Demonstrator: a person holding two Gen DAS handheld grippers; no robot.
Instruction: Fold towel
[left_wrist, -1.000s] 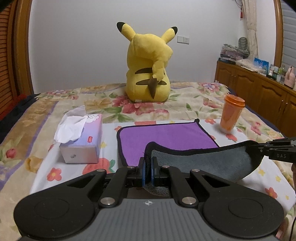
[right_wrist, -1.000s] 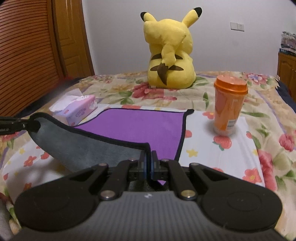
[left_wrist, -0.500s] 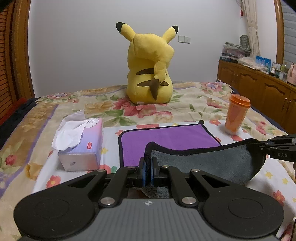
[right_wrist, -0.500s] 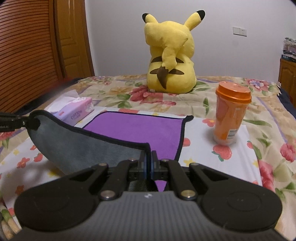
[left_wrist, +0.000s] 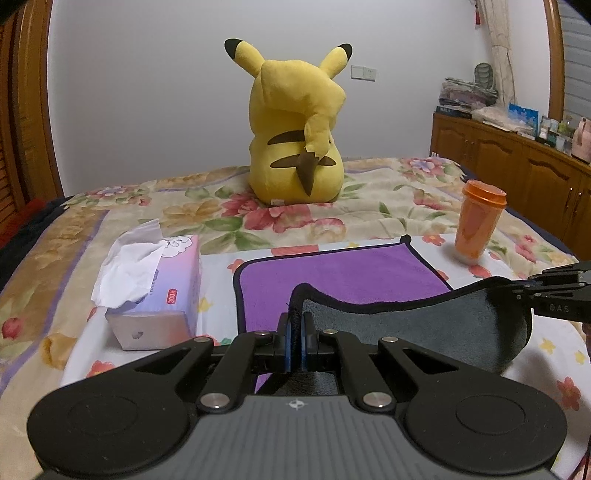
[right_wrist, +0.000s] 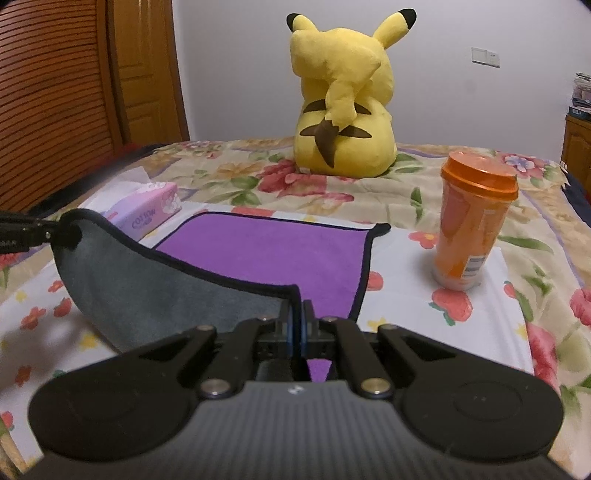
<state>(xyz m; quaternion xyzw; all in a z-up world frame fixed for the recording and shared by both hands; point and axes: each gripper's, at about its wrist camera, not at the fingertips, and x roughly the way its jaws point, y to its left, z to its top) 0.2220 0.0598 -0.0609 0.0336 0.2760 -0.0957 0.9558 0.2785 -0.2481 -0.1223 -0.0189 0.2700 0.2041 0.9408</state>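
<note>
Floral bed (left_wrist: 388, 192) fills the room's middle, wooden cabinet (left_wrist: 517, 162) along one side. Yellow plush (left_wrist: 295, 136) sits upright at the far end, back to the grippers. Towel (left_wrist: 340, 273) lies on the white floral sheet mid-bed: purple face up on the far half, near edge lifted off the bed with the grey underside showing, sagging between two held corners. Tissue box (left_wrist: 162, 291) just beside the towel's left edge, tissue sticking out. Orange cup (right_wrist: 472, 221) upright near the towel's right far corner, not touching. Left gripper (left_wrist: 294, 332) clamped on the near-left corner; right gripper (right_wrist: 296, 325) clamped on the near-right corner.
</note>
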